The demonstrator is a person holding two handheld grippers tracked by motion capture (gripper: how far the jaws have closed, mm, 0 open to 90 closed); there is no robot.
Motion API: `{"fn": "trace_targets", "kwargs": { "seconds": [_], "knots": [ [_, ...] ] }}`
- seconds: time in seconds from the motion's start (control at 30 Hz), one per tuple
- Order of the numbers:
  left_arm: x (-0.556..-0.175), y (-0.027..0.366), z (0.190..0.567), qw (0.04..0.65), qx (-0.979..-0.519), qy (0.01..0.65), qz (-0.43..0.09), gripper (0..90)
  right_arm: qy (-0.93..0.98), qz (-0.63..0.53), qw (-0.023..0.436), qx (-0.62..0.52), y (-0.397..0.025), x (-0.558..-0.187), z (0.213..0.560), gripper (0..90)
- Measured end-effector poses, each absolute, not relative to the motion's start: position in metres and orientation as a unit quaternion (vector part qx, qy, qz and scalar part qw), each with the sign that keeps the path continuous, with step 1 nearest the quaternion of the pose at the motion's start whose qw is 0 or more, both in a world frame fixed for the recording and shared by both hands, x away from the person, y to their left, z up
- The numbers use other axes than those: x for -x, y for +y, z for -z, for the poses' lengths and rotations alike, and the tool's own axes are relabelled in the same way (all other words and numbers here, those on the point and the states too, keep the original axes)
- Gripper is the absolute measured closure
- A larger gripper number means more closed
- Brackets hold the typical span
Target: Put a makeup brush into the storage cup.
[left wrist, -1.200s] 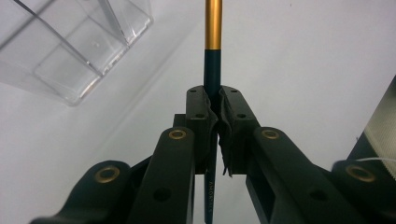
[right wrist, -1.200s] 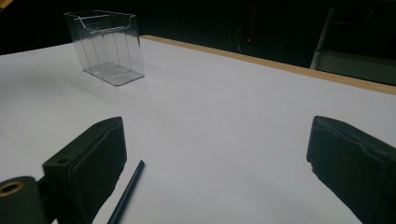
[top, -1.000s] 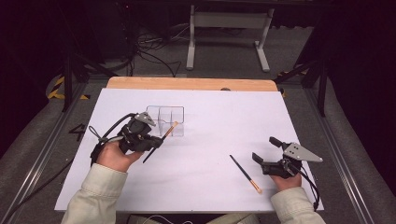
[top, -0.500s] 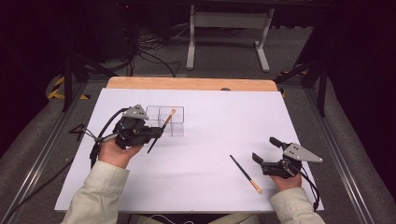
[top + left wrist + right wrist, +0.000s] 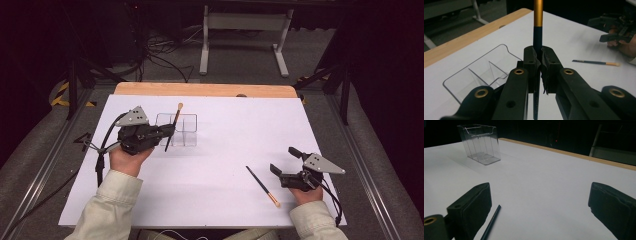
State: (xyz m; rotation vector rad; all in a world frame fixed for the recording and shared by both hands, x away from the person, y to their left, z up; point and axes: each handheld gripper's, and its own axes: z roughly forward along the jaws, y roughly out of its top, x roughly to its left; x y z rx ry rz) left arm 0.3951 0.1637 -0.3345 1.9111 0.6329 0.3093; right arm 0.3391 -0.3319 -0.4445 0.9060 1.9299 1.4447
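High view: the left gripper (image 5: 167, 134) is clamped on a brush (image 5: 173, 126), bristle end tilted up toward 12 o'clock, handle end low, right at the clear box (image 5: 185, 131). I judge the upright hold is meant to let the handle drop into 1 of the box's compartments. The box looks empty; the brush seems above its near-left part, though I cannot tell which compartment. At 4 o'clock on the white table (image 5: 235, 125), a second brush (image 5: 263, 186) lies flat just beside the right gripper (image 5: 281, 164), whose jaws are spread and hold nothing.

Left gripper view: the jaws are pressed tight on the dark handle of the brush (image 5: 537, 37), gold ferrule above them. The box (image 5: 482, 72) sits at 9 o'clock, dividers visible, nothing inside. The right gripper (image 5: 616, 26) rests far off at 2 o'clock, the second brush (image 5: 595, 62) lying near it.

Right gripper view: jaws wide apart, nothing between. The second brush (image 5: 491, 222) lies by the left jaw at 7 o'clock, likely next to be picked. The box (image 5: 479, 143) stands at 11 o'clock, empty.
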Motion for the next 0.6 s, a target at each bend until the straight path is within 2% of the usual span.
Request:
{"fn": "trace_targets", "kwargs": {
  "seconds": [0.37, 0.6],
  "knots": [
    [-0.399, 0.164, 0.344, 0.566, -0.774, 0.238, -0.156, 83.1, 0.720, -0.538, 0.279, -0.338, -0.332, -0.339, 0.445, 5.5],
    [-0.406, 0.165, 0.348, 0.615, -0.744, 0.224, -0.134, 83.1, 0.719, -0.538, 0.277, -0.342, -0.332, -0.339, 0.445, 5.5]
  ]
}}
